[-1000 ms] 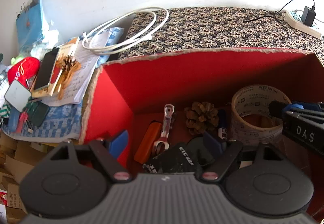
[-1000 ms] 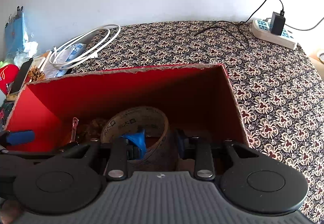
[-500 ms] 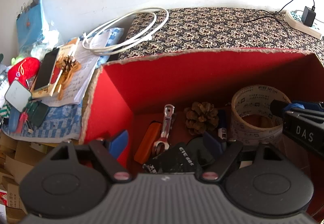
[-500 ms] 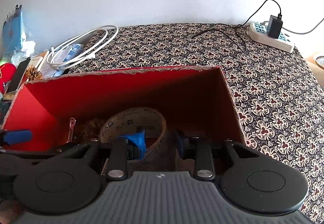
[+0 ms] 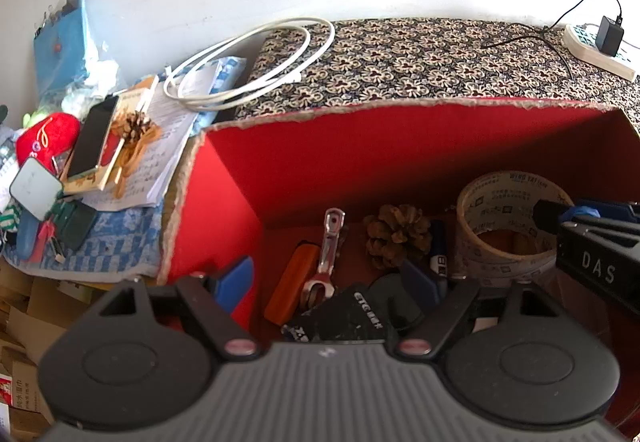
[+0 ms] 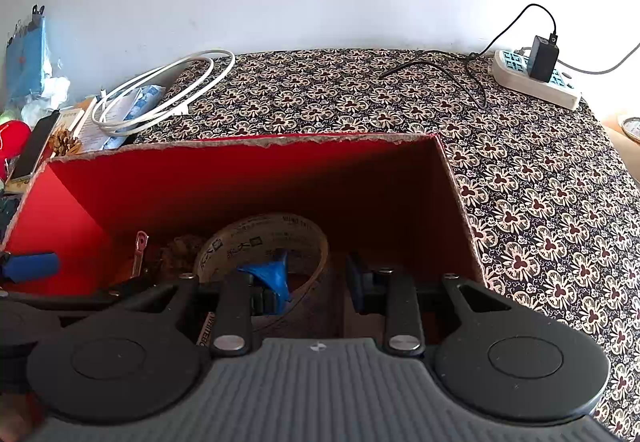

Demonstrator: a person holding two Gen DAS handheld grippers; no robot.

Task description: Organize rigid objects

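An open red box (image 5: 400,106) stands on the patterned table. On its floor lie an orange case (image 5: 292,290), a metal tool (image 5: 330,246), a pine cone (image 5: 396,230), a blue marker (image 5: 438,254) and a black packet (image 5: 352,318). At the right a tape roll (image 5: 508,186) stands tilted. My left gripper (image 5: 328,282) hangs open over the box's left part with nothing gripped. In the right wrist view my right gripper (image 6: 316,276) has the tape roll (image 6: 260,230) wall between its closing jaws, one blue pad (image 6: 276,274) inside the ring.
A coiled white cable (image 5: 256,62) lies behind the box. To the left a phone (image 5: 92,138), a second pine cone (image 5: 136,126) and a red plush (image 5: 44,138) sit on papers. At the back right a power strip (image 6: 536,82) with a charger rests on the patterned cloth (image 6: 520,202).
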